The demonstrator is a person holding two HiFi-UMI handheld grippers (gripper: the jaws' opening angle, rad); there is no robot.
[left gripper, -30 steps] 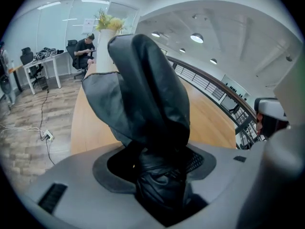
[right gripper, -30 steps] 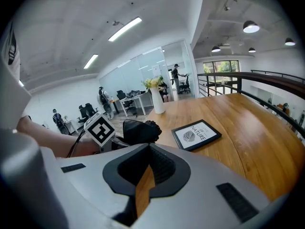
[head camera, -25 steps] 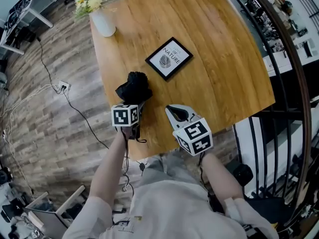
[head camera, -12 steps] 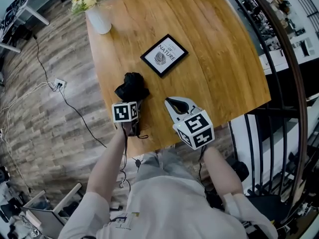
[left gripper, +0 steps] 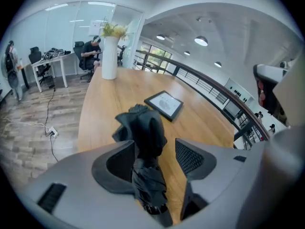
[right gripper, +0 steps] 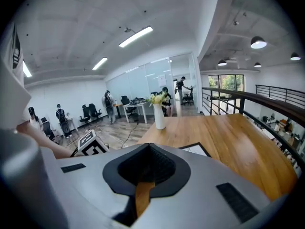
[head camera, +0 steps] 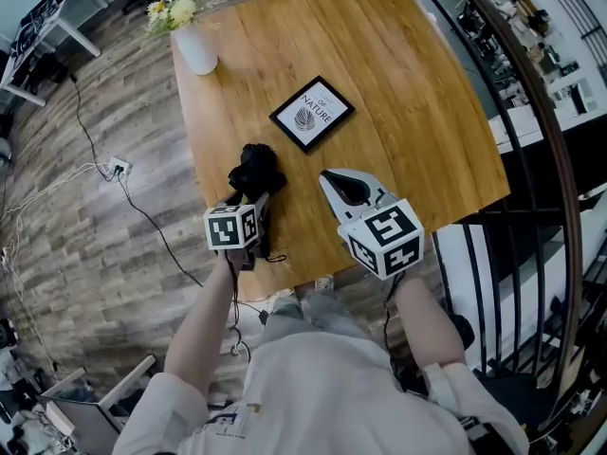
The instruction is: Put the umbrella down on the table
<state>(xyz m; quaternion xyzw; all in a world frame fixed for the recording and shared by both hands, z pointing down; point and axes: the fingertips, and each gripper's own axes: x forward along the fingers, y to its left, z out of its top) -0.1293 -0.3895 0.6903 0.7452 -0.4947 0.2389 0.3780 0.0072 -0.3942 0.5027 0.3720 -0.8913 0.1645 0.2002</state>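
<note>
I am standing at the near edge of the wooden table (head camera: pixel 408 112), holding one gripper over it in each hand. My left gripper (left gripper: pixel 156 152) is hanging over the table's near left part with its jaws spread apart. The folded black umbrella (head camera: pixel 254 171) is lying on the tabletop there, its near end running between those jaws. It is leaning against the left pad (left gripper: pixel 119 163), while a strip of bare wood is showing between it and the right pad (left gripper: pixel 190 157). My right gripper (right gripper: pixel 147 148) is hovering just right of the umbrella, with its jaws pressed together on nothing. The black-framed print (head camera: pixel 311 113) is lying flat farther out, near the table's middle. The white vase (head camera: pixel 197 50) of flowers is standing at the far left corner.
</note>
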